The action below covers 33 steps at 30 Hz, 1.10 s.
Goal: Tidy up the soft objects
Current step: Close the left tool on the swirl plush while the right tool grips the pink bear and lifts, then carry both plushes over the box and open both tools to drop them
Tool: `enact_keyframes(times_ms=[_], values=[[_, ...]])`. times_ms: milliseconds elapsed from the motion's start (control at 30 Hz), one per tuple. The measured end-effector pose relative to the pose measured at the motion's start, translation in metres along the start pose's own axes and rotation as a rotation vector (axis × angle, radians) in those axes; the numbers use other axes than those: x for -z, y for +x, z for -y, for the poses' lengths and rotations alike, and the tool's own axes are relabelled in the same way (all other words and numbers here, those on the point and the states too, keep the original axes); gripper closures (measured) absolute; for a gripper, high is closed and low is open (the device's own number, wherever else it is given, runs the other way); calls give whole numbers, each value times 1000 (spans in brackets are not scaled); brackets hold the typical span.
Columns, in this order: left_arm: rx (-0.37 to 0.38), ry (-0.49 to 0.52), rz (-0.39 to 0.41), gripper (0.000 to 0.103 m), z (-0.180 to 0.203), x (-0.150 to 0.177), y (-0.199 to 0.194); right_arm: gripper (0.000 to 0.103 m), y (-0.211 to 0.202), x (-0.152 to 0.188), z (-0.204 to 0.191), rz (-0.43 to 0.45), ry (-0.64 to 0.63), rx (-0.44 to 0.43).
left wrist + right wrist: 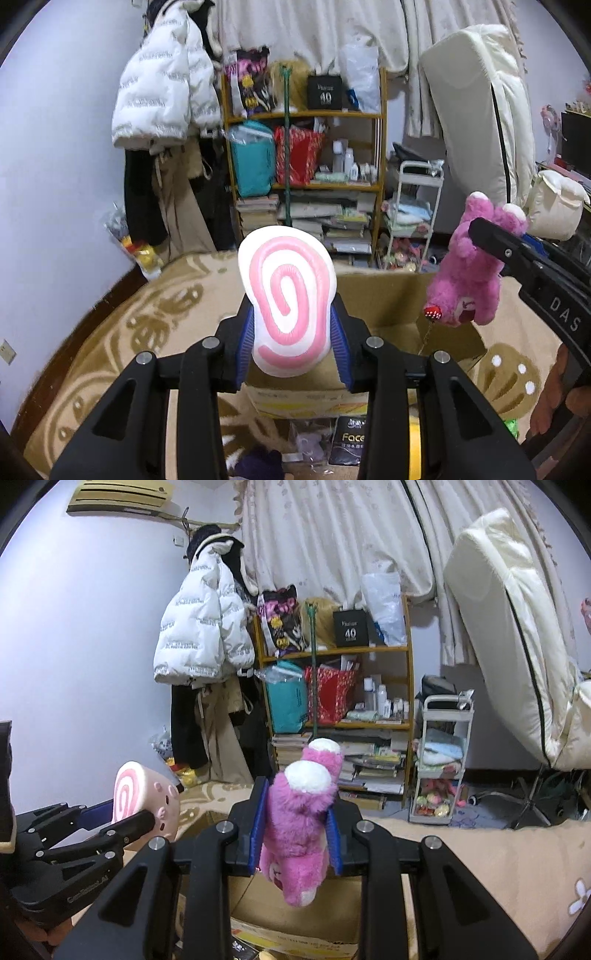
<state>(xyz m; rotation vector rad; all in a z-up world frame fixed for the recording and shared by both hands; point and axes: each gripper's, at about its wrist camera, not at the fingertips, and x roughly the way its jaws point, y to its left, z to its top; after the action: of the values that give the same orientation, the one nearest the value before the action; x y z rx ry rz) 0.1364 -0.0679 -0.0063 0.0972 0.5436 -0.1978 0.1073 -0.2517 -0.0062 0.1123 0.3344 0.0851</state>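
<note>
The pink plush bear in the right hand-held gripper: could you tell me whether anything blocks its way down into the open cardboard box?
Nothing visible does: the pink plush bear hangs over the open cardboard box.

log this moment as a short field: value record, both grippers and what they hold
left gripper: shut on the swirl plush, white with a pink spiral, held upright
right gripper: shut on the pink bear plush, hanging head down, feet up
cardboard box: open, below and just ahead of both toys
surface: beige patterned blanket
background: wooden shelf, white puffer jacket
</note>
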Motion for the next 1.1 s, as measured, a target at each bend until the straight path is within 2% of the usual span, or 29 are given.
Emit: enact_keyframes(times_ms=[133, 433, 667, 1100], values=[[17, 33, -31, 67, 7, 7, 16, 73, 16, 16, 3, -52, -17, 5], [55, 23, -89, 66, 11, 16, 39, 73, 39, 38, 13, -132, -14, -6], [52, 20, -148, 65, 9, 24, 51, 73, 48, 48, 17, -174, -5, -11], [31, 36, -187, 61, 9, 34, 56, 72, 55, 58, 16, -232, 0, -2]])
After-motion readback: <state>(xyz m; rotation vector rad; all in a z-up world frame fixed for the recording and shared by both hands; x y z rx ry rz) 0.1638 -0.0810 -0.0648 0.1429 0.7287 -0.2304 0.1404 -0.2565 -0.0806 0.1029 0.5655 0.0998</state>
